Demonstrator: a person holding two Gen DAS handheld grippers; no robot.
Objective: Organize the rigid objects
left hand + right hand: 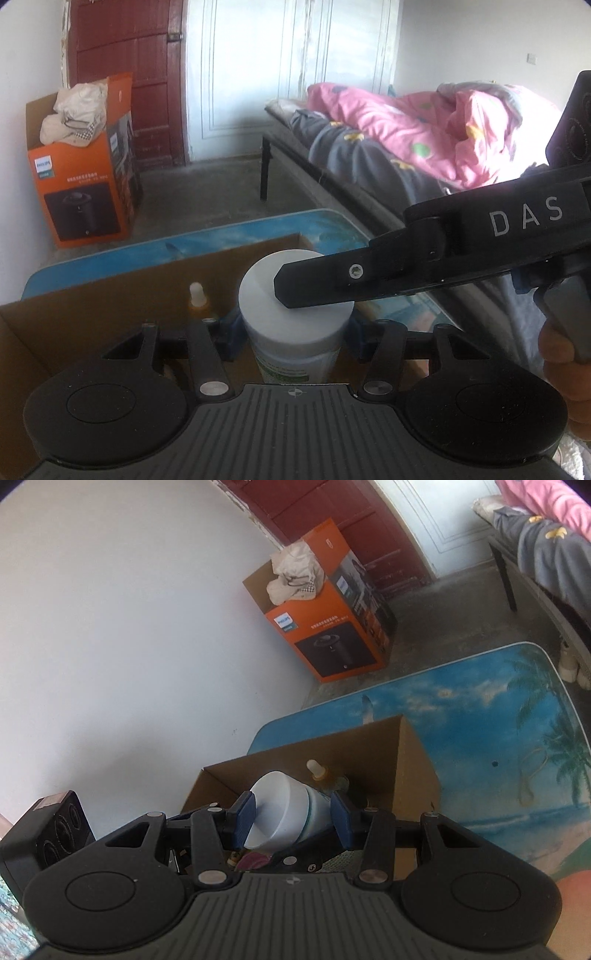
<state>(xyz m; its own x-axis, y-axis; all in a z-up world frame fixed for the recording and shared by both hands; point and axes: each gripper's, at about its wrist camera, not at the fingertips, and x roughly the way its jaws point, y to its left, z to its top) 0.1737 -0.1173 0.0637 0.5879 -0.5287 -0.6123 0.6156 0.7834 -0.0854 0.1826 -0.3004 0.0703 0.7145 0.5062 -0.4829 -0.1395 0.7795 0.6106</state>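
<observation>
The blue beach-print tabletop (480, 716) carries an open brown cardboard box (373, 746) near its left edge; the rest of the printed surface in view looks bare.

Inside the box stands a small amber dropper bottle with a white tip (317, 771), already stowed against the far wall. Some smaller items lie low in the box, too hidden to name.

The white plastic jar with a green label (295, 314) is over the box opening, and both tools meet on it. The left hand-held gripper (291, 332) has its blue pads against the jar's sides just under the lid, closed on it as far as I can tell. The right hand-held gripper (291, 812) straddles the lid end; in its own view the jar looks tilted, with one pad touching the cap and the other near the label. Whether it truly clamps the jar I cannot tell.

My judgement: packing is partly done, with the jar about to be set down or handed over inside the box.
</observation>
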